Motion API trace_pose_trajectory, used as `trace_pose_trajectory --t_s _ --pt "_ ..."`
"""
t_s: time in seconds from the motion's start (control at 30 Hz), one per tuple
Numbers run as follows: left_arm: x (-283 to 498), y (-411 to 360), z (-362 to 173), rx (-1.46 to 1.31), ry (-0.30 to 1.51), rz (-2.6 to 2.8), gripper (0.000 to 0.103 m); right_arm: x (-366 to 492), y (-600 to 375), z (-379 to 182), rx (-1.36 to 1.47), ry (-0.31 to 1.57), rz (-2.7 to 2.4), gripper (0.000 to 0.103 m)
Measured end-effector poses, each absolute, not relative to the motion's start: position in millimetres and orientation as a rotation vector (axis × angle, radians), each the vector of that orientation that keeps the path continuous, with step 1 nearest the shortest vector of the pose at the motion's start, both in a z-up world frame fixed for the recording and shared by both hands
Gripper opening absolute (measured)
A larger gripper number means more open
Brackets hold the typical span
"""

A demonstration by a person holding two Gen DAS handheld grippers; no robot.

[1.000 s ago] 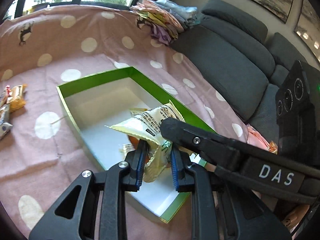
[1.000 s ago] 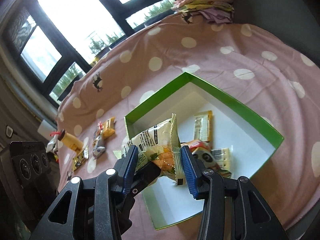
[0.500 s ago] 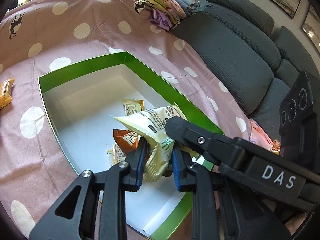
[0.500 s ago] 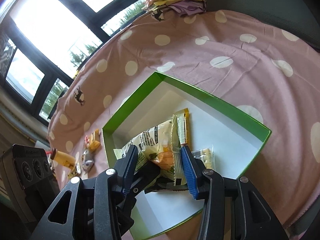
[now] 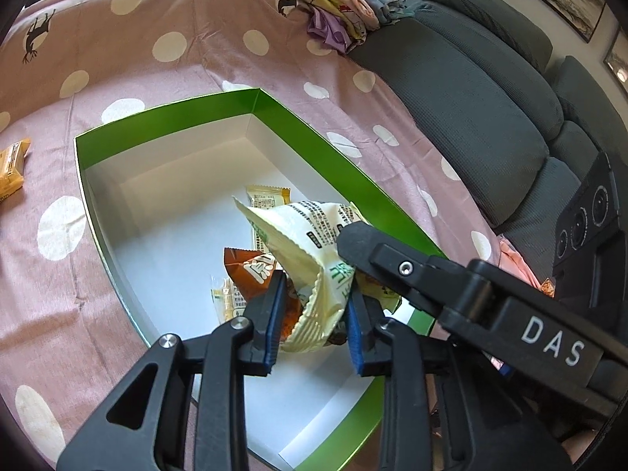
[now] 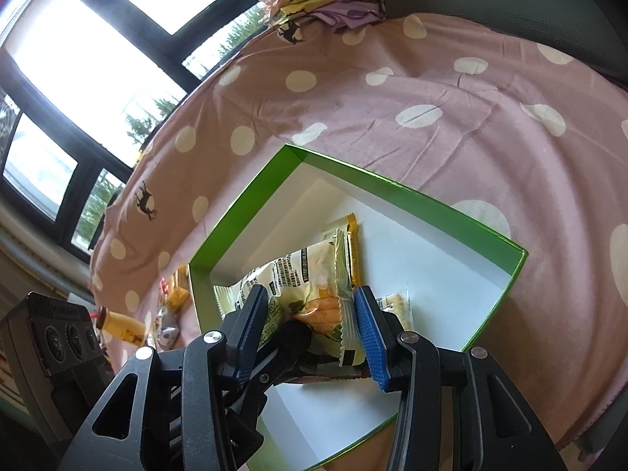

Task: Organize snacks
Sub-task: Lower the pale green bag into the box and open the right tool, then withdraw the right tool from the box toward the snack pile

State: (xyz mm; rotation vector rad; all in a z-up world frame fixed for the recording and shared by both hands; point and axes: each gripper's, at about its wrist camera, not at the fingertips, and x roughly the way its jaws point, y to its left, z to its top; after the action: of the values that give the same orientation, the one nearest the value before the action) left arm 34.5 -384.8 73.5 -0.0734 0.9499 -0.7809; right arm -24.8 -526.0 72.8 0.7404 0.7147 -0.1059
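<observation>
I find both grippers at one cream snack bag point(image 5: 298, 235), held low over the green box point(image 5: 165, 123) on the dotted pink cloth point(image 5: 196, 59). My left gripper point(image 5: 312, 320) is opening, the bag's crumpled end between its blue pads with slack showing; my right gripper point(image 6: 312, 324) clenches the bag's other end. Three small snack packets point(image 5: 251, 271) lie on the box floor beneath.

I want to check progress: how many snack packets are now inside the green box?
4, perhaps more hidden. In the green box: yellow-edged packet toward the far end, brown packet, pale packet beside it, and the cream bag between both grippers' jaws.
</observation>
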Motion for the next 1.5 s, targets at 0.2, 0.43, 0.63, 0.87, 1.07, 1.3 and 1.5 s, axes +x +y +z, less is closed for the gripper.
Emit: trace_pose_trajectory --t_s 0.2,0.43,0.63,0.87,1.07,1.3,1.5 --pt "36 -384 72 -0.058 0.951 -0.763 0.039 -23 -527 71 0.74 0.721 -0.116 0.047" --pt "37 -374 72 -0.043 0.934 -0.708 0.053 -20 -522 73 0.723 0.704 -0.093 0.047" --pt "35 -353 86 -0.059 0.898 -0.665 0.061 -21 -506 87 0.656 0.631 -0.057 0.047" --pt "26 -319 98 -0.089 0.875 -0.622 0.076 -26 -496 98 0.629 0.566 -0.013 0.053" --pt "10 -279 109 -0.093 0.839 -0.57 0.085 -27 -483 104 0.581 0.555 -0.03 0.07" --pt "-8 -207 115 -0.152 0.791 -0.457 0.09 -24 -469 104 0.531 0.554 -0.062 0.084" --pt "-30 -128 104 -0.2 0.817 -0.399 0.102 -25 -456 106 0.48 0.536 -0.055 0.087"
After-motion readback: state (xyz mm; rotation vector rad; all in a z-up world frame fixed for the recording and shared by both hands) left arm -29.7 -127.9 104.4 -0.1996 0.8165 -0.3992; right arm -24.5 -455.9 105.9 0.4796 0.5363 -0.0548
